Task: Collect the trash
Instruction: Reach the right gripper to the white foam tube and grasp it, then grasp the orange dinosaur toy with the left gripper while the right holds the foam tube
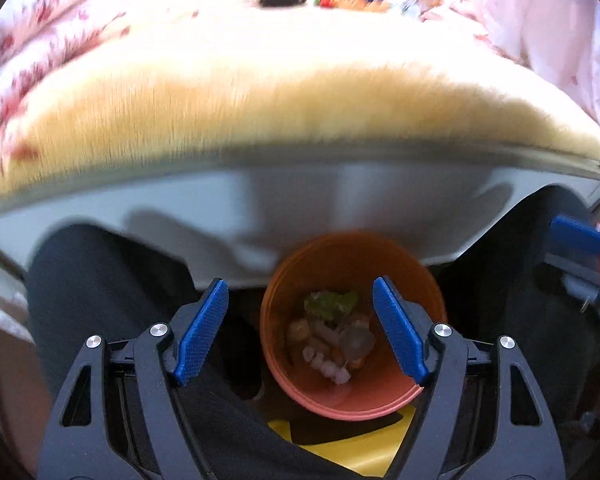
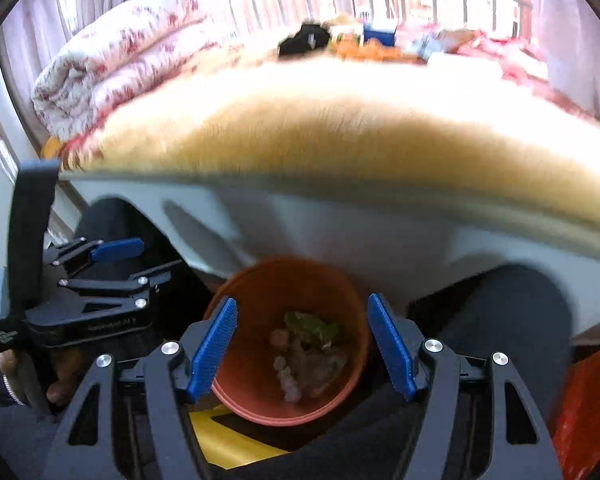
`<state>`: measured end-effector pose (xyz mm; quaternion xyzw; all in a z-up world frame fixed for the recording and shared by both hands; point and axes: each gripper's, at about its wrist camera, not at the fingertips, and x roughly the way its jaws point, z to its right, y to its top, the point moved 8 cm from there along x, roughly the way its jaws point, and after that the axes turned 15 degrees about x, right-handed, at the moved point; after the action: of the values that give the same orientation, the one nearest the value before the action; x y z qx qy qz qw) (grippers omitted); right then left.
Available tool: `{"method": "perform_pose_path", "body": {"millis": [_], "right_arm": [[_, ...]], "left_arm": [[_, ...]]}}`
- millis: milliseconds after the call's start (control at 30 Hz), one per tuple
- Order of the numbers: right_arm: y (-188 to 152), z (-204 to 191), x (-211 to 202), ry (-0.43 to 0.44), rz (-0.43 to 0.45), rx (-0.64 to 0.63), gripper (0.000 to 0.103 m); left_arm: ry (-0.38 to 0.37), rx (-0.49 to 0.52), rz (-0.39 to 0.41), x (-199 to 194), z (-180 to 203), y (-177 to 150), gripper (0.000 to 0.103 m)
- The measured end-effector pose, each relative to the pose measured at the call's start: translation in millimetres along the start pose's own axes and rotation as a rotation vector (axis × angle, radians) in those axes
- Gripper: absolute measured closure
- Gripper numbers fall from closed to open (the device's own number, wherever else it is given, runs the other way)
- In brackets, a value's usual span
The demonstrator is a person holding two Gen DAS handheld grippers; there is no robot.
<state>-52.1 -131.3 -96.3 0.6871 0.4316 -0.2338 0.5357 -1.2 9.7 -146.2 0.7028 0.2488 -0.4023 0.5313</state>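
- Orange bin below, near: already holds scraps.
- Left hand-held gripper and right hand-held gripper: both wide, empty.
- Far clutter on bed: probably uncollected.

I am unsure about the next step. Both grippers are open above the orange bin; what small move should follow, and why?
Probably lift both away toward the bed: the left gripper and right gripper are empty, and trash already lies in the orange bin.

Nothing really readable here tbh. There's some faint pale lettering on the side of the black left gripper body in the right wrist view, but it's too blurry to make out.
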Motion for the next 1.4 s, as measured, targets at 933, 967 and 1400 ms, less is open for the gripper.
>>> {"method": "perform_pose_path", "body": {"millis": [933,967,1400], "right_arm": [[286.2,132.5,73.4,0.058,-0.029,0.437,0.03],[291.5,140.5,86.2,0.065,-0.047,0.512,0.031],[327.2,166.0,147.4,-0.111,-0.034,0.662,0.086]], "left_arm": [[0.151,-0.05,0.265,-18.2,-92.6,206.6,0.012],[0.146,-0.047,0.261,-12.8,-92.3,207.2,0.012],[0.088,0.077,0.223,30.5,-66.6,230.5,0.012]]}}
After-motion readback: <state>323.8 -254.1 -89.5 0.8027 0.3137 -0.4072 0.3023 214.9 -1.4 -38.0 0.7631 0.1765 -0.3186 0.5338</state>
